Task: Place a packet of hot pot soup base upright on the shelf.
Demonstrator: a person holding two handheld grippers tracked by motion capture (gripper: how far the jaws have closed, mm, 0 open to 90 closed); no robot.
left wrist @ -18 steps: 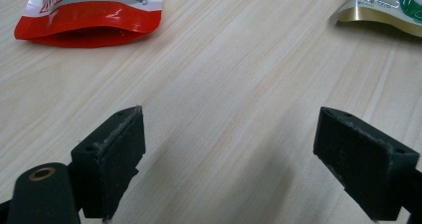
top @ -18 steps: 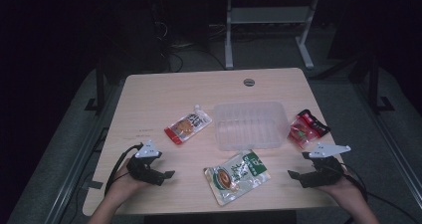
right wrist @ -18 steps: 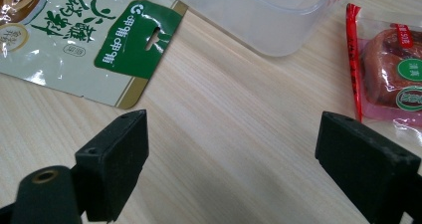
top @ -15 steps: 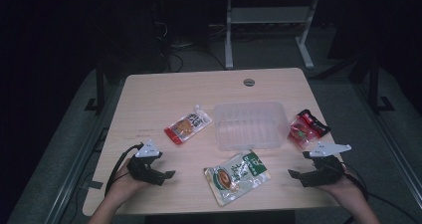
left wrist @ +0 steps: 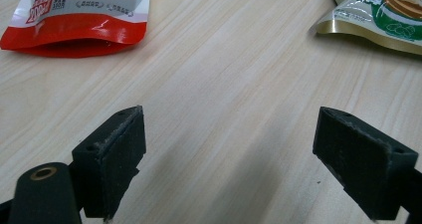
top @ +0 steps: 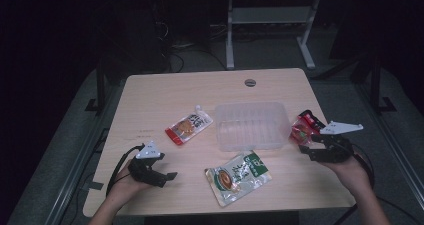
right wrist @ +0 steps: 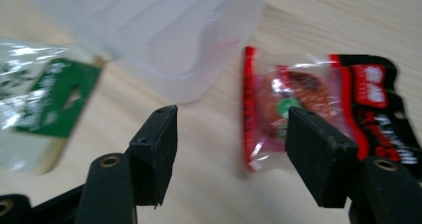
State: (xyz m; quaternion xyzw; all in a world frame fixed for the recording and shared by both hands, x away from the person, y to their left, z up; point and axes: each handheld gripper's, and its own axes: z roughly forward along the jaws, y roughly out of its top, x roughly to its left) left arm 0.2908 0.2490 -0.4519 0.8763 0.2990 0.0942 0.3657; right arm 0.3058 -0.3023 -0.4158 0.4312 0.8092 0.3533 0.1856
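The red packet [top: 303, 127] lies near the table's [top: 165, 92] right edge, just ahead of the right gripper [top: 311, 146], whose open jaws point at its near end with nothing between them. Its long axis runs away from that gripper, beside the clear tray's [top: 250, 110] right wall. The left gripper [top: 167, 176] (jaws wide, also empty) rests near the front left corner, well apart, so the right hand looks better placed to reach it.

A small clear plastic snack packet with red and black printed ends [top: 304, 127] lies flat on the light wooden table [top: 160, 95], just beside the right end of a clear, ribbed plastic tray [top: 250, 125].
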